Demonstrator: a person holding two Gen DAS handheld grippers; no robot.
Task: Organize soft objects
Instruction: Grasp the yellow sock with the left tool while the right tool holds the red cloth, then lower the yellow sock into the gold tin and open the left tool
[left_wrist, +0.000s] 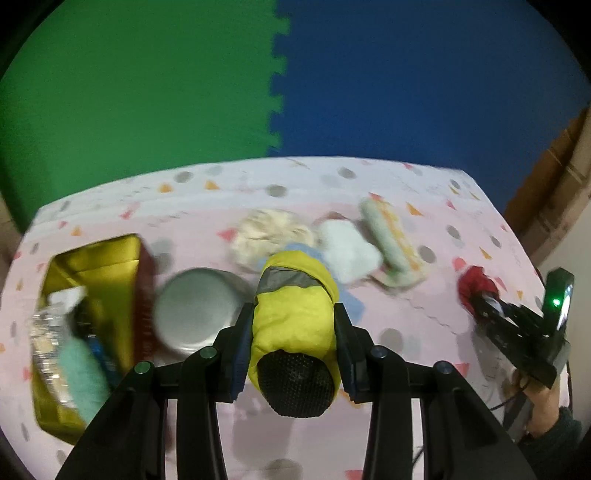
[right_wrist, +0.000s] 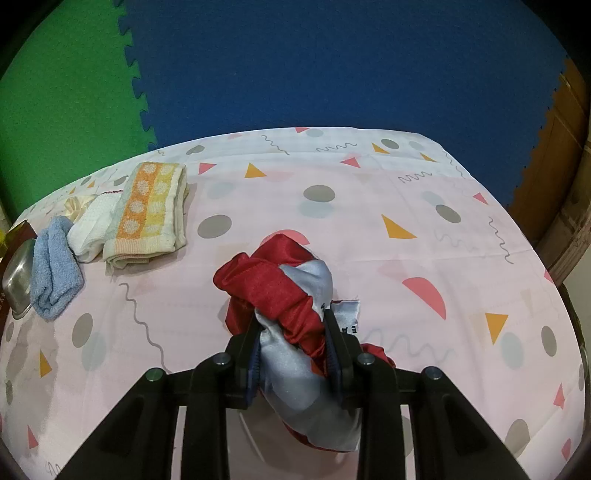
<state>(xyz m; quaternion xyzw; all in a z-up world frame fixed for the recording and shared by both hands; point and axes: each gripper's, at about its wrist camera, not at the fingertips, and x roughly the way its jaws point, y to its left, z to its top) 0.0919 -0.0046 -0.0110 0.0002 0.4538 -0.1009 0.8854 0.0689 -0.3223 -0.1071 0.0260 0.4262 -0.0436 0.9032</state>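
Note:
My left gripper (left_wrist: 293, 314) is shut on a yellow rolled bundle (left_wrist: 291, 317) with a grey band and a black mesh end, held above the table. My right gripper (right_wrist: 291, 325) is shut on a red and light-grey satin cloth (right_wrist: 280, 291); it also shows in the left wrist view (left_wrist: 476, 286) at the far right. On the table lie an orange-and-yellow dotted towel (right_wrist: 147, 210), a white cloth (right_wrist: 92, 229), a blue towel (right_wrist: 55, 266) and a cream fabric (left_wrist: 269, 232).
A gold box (left_wrist: 96, 280) at the left holds a teal cloth (left_wrist: 83, 373) and packaged items. A round metal tin (left_wrist: 195, 310) stands beside it. The patterned pink tablecloth (right_wrist: 369, 221) covers the table; green and blue foam mats lie beyond.

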